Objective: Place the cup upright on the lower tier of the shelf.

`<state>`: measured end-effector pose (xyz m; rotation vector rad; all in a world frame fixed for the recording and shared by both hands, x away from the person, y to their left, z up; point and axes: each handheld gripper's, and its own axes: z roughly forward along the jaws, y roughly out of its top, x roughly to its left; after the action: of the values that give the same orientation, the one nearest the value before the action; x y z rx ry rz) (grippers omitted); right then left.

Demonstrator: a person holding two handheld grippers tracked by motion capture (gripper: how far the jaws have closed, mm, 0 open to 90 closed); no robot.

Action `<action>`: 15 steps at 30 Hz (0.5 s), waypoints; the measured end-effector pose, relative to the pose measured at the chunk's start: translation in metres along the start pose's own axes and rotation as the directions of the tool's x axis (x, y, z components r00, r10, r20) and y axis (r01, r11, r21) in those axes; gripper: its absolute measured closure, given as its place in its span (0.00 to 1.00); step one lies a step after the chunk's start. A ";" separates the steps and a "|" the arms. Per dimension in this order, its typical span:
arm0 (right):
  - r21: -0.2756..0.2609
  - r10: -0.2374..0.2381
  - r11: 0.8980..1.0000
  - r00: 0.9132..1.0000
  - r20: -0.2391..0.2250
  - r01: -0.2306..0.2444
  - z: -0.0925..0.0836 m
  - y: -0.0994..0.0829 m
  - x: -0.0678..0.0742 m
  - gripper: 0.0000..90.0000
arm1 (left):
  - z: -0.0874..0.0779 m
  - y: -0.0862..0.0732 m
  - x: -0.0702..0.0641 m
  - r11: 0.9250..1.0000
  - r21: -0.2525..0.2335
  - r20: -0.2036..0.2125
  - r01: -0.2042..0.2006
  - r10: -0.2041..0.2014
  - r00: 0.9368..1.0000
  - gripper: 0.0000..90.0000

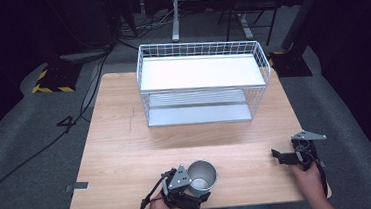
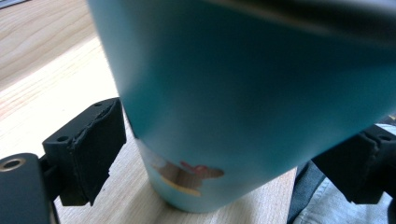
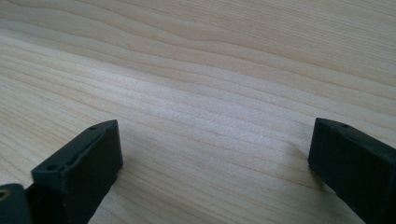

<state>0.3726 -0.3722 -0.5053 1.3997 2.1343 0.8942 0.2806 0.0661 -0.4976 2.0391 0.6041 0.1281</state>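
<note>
Object: teal cup [image 2: 243,93], rigid, likely light, smooth-walled
Grip point: lower wall, opposite sides
Left gripper [image 1: 192,186]: jaws apart, flanking cup
Right gripper [image 1: 283,158]: jaws apart, empty

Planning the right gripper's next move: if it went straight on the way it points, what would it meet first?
Probably nothing: the right gripper, jaws open, points left over bare table; the cup seems nearer the person, though depth is unclear.
</note>
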 end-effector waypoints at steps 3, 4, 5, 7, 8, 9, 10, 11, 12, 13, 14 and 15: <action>0.000 0.000 1.000 1.000 0.000 0.000 0.000 0.000 0.000 0.03 | 0.003 0.000 0.000 1.000 0.002 0.001 -0.003 0.003 1.000 0.10; 0.000 0.000 1.000 1.000 0.000 0.000 0.000 0.000 0.000 0.03 | 0.003 0.000 0.000 1.000 0.004 0.002 -0.002 0.002 1.000 0.12; 0.000 0.000 1.000 1.000 0.000 0.000 0.000 0.000 0.000 0.03 | 0.003 0.000 0.001 1.000 0.000 0.000 0.000 0.000 1.000 0.13; 0.000 0.000 1.000 1.000 0.000 0.000 0.000 0.000 0.000 0.03 | 0.004 0.001 0.000 1.000 0.003 -0.002 0.001 -0.001 1.000 0.16; 0.000 0.000 1.000 1.000 0.000 0.000 0.000 0.000 0.000 0.03 | 0.004 0.001 0.000 1.000 0.003 -0.002 0.001 -0.001 1.000 0.16; 0.000 0.000 1.000 1.000 0.000 0.000 0.000 0.000 0.000 0.03 | 0.004 0.001 0.000 1.000 0.006 -0.006 0.000 0.001 1.000 0.16; -0.001 -0.001 1.000 1.000 0.000 0.001 0.000 0.000 0.000 0.03 | 0.004 0.001 0.000 1.000 0.013 -0.012 0.001 -0.001 1.000 0.17; 0.000 0.002 1.000 1.000 0.002 -0.002 0.000 0.000 0.000 0.03 | 0.004 0.001 -0.001 1.000 0.014 -0.014 0.000 0.000 1.000 0.17; 0.001 0.004 1.000 1.000 0.002 -0.004 0.000 0.000 0.001 0.03 | 0.004 0.000 -0.001 1.000 0.017 -0.018 0.001 0.000 1.000 0.17; 0.000 0.004 1.000 1.000 0.002 -0.004 0.000 0.000 0.001 0.03 | 0.004 0.000 -0.001 1.000 0.020 -0.021 0.004 -0.003 1.000 0.18; 0.000 0.004 1.000 1.000 0.002 -0.004 0.000 0.000 0.001 0.03 | 0.004 0.000 -0.002 1.000 0.030 -0.028 0.003 -0.002 1.000 0.18; 0.000 0.004 1.000 1.000 0.002 -0.004 0.000 0.000 0.001 0.03 | 0.004 0.000 -0.002 1.000 0.030 -0.028 0.003 -0.002 1.000 0.18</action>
<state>0.3720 -0.3719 -0.5052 1.4053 2.1305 0.8936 0.2803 0.0625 -0.4995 2.0680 0.6296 0.1473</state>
